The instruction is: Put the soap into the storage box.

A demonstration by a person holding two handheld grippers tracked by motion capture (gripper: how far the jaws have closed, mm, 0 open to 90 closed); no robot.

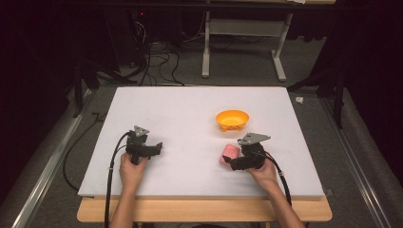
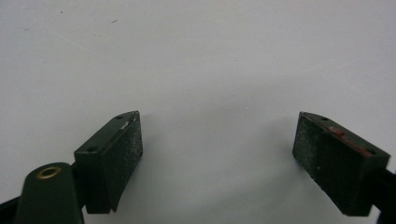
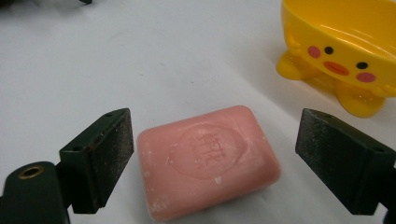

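A pink bar of soap (image 3: 208, 161) lies flat on the white table, and in the high view the soap (image 1: 229, 153) sits just left of my right gripper (image 1: 237, 162). In the right gripper view my right gripper (image 3: 212, 163) is open, one jaw on each side of the soap with a gap on both sides. A yellow duck-faced soap dish (image 3: 343, 49) stands beyond the soap, empty as far as I can see; in the high view the dish (image 1: 232, 119) is behind the right gripper. My left gripper (image 2: 217, 156) is open over bare table, at the left (image 1: 154, 151).
The white table top (image 1: 190, 109) spreads wide around both grippers. Its wooden front edge (image 1: 204, 209) lies near the person's forearms. Cables and a table frame (image 1: 242, 42) are on the floor beyond the far edge.
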